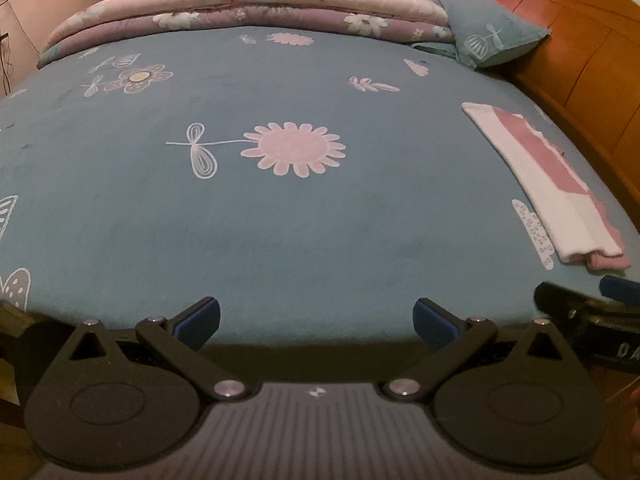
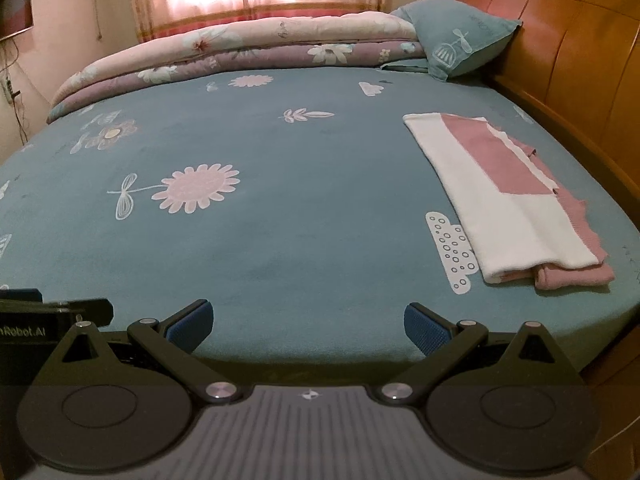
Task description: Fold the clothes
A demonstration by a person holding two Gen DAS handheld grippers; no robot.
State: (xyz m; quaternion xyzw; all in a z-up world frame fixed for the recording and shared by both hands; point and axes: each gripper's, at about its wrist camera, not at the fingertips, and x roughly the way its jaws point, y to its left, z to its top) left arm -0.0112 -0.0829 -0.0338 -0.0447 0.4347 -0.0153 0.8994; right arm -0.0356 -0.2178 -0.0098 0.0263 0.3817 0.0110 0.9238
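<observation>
Both tools, left (image 1: 316,322) and right (image 2: 308,326), hung wide open and empty, so I judged the folded garment (image 2: 500,204) needed only gentle squaring.

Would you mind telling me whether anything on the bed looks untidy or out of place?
Only a small thing: the folded pink and white garment near the headboard is not squared up. Its pink layers stick out past the white one with a ragged edge along the headboard side. The quilt and pillow look orderly.

Both wrist views low, facing bed (image 1: 280,240).
</observation>
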